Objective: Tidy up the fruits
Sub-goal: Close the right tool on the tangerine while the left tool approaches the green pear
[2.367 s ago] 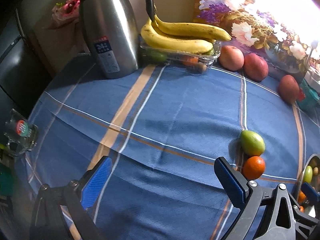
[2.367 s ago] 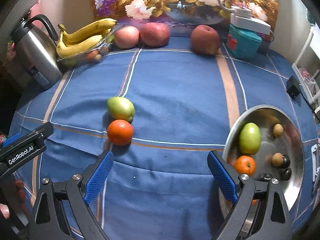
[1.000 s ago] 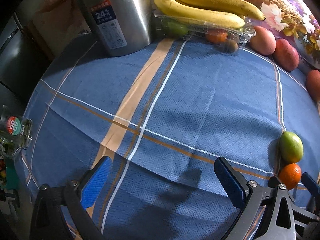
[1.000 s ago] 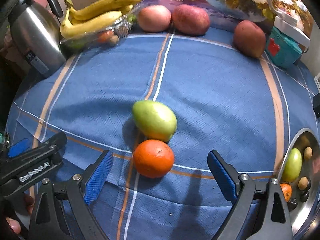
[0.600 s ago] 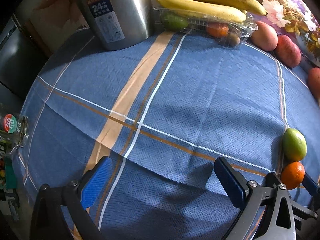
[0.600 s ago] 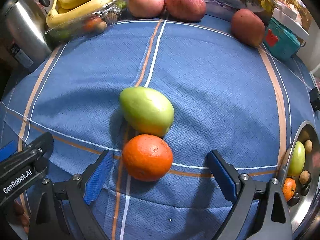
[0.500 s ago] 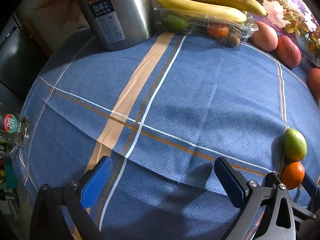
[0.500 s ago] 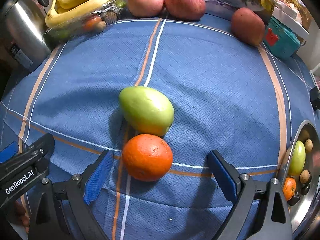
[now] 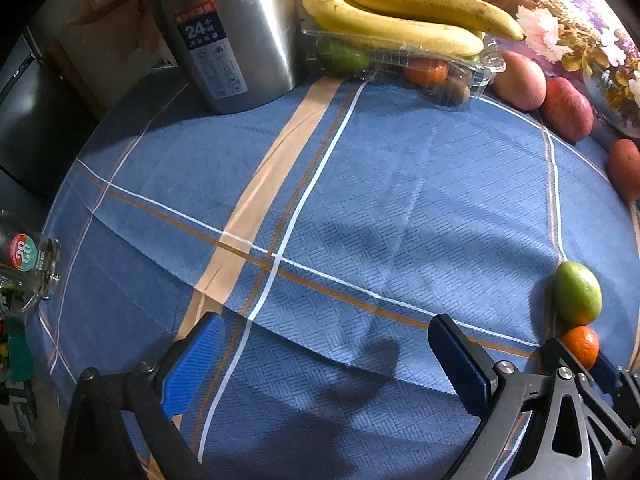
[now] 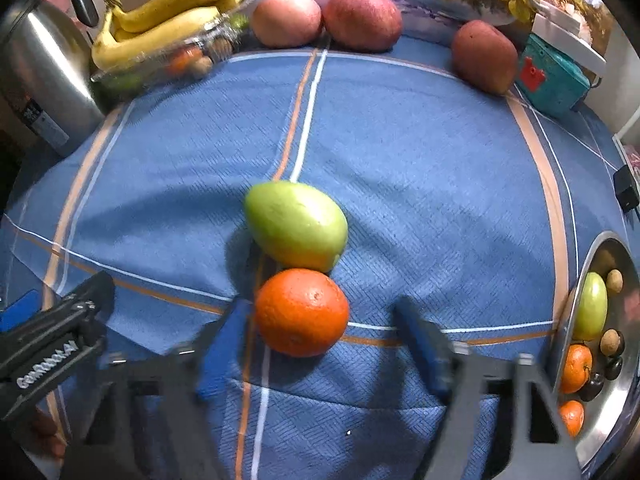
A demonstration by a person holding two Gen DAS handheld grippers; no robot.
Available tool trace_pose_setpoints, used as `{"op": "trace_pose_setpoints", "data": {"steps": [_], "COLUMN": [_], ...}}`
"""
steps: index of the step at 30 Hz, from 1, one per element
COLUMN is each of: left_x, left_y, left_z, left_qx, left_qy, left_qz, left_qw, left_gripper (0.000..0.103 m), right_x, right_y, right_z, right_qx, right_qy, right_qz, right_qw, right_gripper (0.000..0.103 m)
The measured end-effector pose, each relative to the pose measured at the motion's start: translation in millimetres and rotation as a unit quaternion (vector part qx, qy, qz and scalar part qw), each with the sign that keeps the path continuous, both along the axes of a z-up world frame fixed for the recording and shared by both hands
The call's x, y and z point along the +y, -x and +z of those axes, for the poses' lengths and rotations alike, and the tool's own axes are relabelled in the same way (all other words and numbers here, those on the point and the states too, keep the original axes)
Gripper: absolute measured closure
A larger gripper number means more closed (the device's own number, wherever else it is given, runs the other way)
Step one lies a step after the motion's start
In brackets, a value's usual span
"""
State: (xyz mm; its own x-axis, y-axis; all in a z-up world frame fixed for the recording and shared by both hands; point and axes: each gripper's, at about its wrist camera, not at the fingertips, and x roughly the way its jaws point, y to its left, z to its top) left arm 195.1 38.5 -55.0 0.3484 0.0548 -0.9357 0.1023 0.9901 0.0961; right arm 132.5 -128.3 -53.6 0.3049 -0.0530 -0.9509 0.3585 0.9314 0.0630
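Since half a second ago the right gripper (image 10: pixel 320 344) has its jaws closing around the orange (image 10: pixel 302 312) in the lower middle of the right wrist frame. The blue pads are blurred now, nearer the fruit, with a gap on the right side.

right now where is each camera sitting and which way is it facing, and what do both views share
Left wrist: rides the left gripper, looking steeply down across the blue tablecloth toward the steel thermos and bananas; its own two blue-padded fingers show, wide apart, nothing between them.
Right wrist: rides the right gripper, looking steeply down at the orange and green mango; its blurred fingers are closing around the orange, with the metal plate at right.
Shared: orange, green mango, bananas, thermos, red mangoes, and each other's gripper at the frame edge.
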Motion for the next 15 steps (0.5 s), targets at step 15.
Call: {"op": "trace_pose_setpoints", "data": {"steps": [15], "left_x": [-20], "left_y": [8], "left_z": [21], "left_qx": [-0.017], "left_qy": [0.052], "left_qz": [-0.028], "left_qw": [0.9981], "left_gripper": [0.000], "right_x": [-21], "right_y": [11], "right_z": [32], "right_qx": [-0.043], "right_qy": [-0.036], "right_qz": [-0.016], "right_qw": [0.998], "right_gripper": [0.061]}}
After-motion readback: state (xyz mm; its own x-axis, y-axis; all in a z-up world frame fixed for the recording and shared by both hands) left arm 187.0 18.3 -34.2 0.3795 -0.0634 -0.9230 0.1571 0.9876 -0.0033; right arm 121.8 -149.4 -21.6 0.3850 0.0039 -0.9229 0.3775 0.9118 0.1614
